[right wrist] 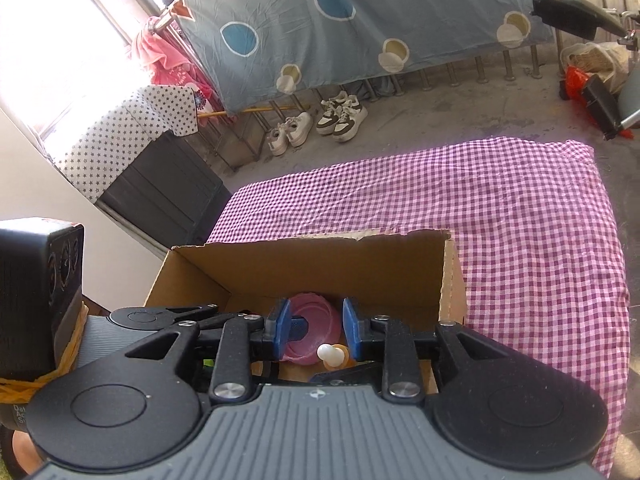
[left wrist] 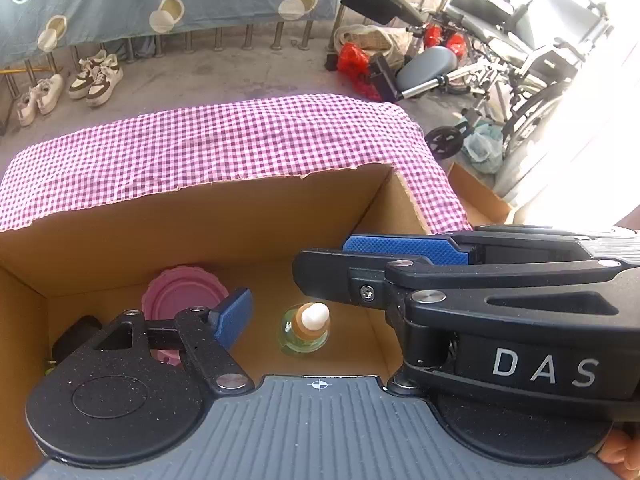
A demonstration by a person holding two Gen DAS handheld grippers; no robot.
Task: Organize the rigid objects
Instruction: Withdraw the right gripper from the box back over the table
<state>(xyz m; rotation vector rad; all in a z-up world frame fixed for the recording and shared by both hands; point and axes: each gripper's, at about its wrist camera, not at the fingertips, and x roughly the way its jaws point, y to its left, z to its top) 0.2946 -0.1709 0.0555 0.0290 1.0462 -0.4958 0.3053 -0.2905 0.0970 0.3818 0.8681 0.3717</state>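
1. Left wrist view showed the left gripper (left wrist: 276, 300) with its fingers spread wide, nothing between them, hanging over the baby bottle (left wrist: 306, 330) that stood upright on the floor of the cardboard box (left wrist: 224, 220)
2. Right wrist view showed the right gripper (right wrist: 314, 322) with its fingers partly spread, their blue pads clear of everything; the bottle's white teat sat just below the gap, not pinched
3. The two tools were crowded together: in the left view the right gripper lay across the frame just above the bottle, so I judged that a careless withdrawal could knock one tool against the other, or clip the teat and tip the bottle
4. The bottle looked narrow and tall for its base, so even a light brush could have toppled it onto the pink dish (left wrist: 182, 292) close beside it
5. A dark object (left wrist: 76, 334) lay near the box's left wall, mostly hidden by the left tool; what it was I could not tell, and a blind sweep that way could have shoved it
6. The box walls stood near both tools, so lifting out at a slant might have caught the torn rim and dragged the box along the checked cloth (left wrist: 200, 148) on the bench
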